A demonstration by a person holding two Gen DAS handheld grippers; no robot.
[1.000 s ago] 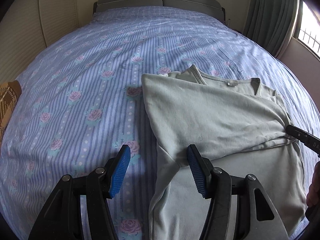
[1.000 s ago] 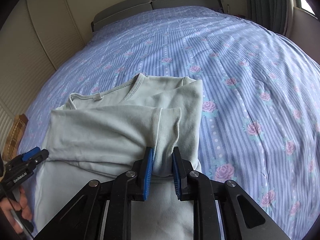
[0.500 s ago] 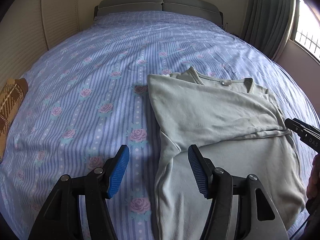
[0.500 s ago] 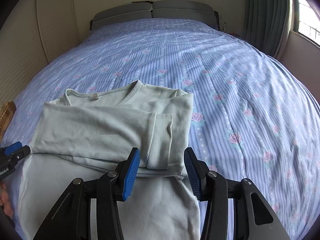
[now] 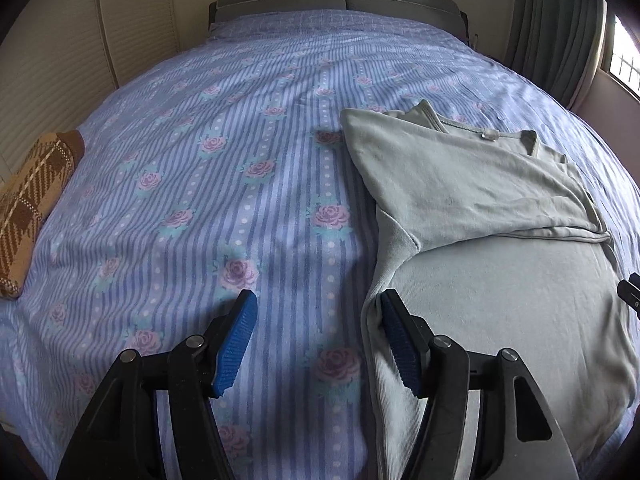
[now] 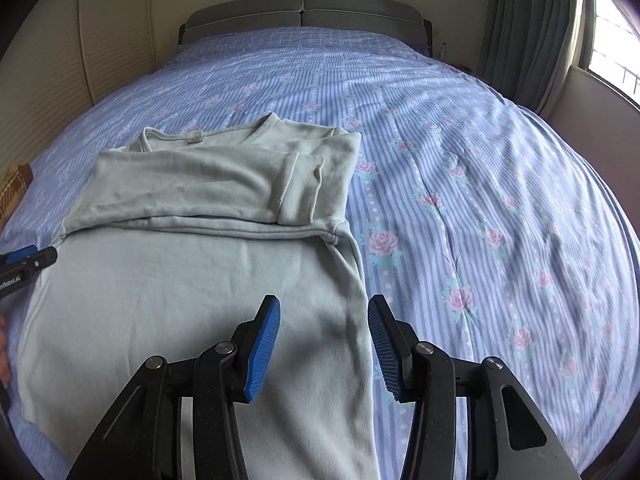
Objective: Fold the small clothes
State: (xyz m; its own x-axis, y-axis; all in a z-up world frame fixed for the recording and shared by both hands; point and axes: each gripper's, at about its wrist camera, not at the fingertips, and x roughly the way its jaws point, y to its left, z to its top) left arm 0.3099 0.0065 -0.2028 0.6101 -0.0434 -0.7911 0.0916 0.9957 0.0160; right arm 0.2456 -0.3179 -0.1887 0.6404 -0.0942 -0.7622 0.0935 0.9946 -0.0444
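Pale-green shirt (image 6: 192,292) lies on the striped bedsheet (image 6: 460,200), sleeves now folded across the chest — I let the cuff go a moment ago, so the bottom-up fold looks next. My right gripper (image 6: 324,344) stands half open, empty, over the hem edge; left gripper (image 5: 316,344) gapes wider at nine o'clock of the shirt, holding nothing.

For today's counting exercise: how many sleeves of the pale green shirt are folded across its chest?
2: one sleeve comes across from the left, the other is tucked at the right edge, their cuffs overlapping.
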